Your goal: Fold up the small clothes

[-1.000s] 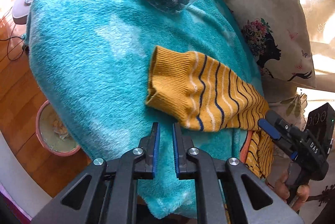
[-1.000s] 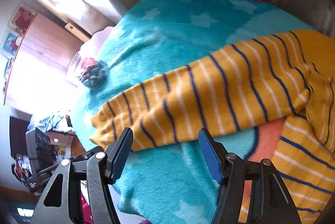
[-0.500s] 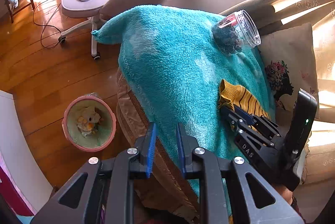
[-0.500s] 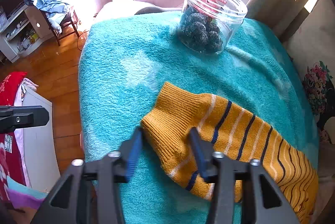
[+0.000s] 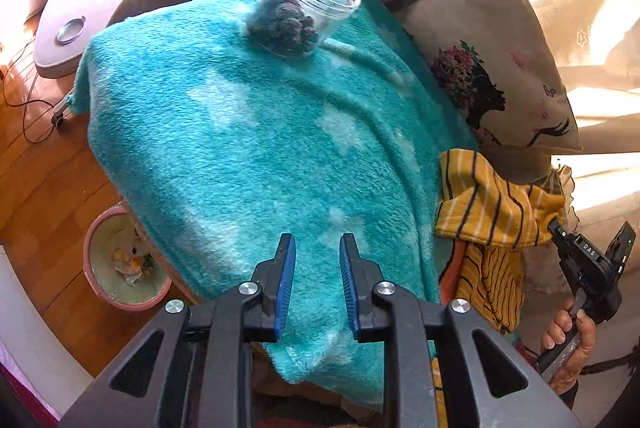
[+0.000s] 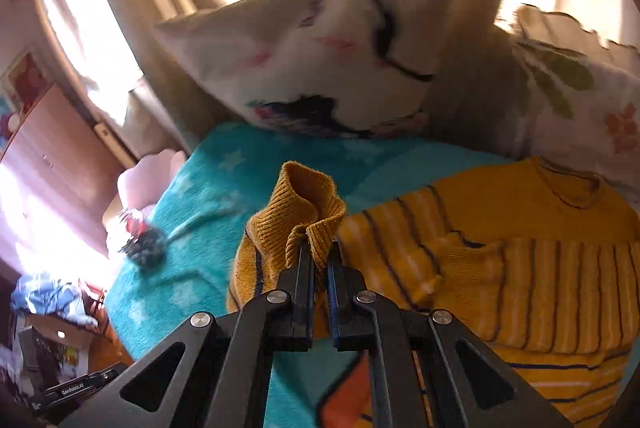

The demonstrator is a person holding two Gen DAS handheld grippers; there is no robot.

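We see a small yellow sweater (image 6: 520,268) with dark and white stripes. It lies on a fuzzy blue blanket (image 5: 240,147), over at the side near a pillow (image 5: 492,67) with a flower picture on it.

The right gripper (image 6: 319,260) is pinching the sleeve end (image 6: 308,211) of the sweater. The ribbed cuff sticks up just past the tips of the two fingers, all bunched and curled. The fingers are squeezed tight together with the cloth caught between them. The rest of the sleeve hangs down from the cuff to the blanket, and the body of the sweater lies flat to the right of the fingers. In the left wrist view we see the same sleeve pulled over to the far right, draped above the rest of the sweater, with a hand (image 5: 568,344) gripping the handle of that gripper.

The left gripper (image 5: 317,284) has nothing in it. Its two blue fingers (image 5: 286,284) stand a little apart and are opening. Only the blue blanket shows between them. The sweater is well off to the right of these fingers and does not touch them.

A clear jar (image 5: 304,7) with dark round things inside sits at the far end of the blanket. A pink bin (image 5: 120,268) stands on the wooden floor.
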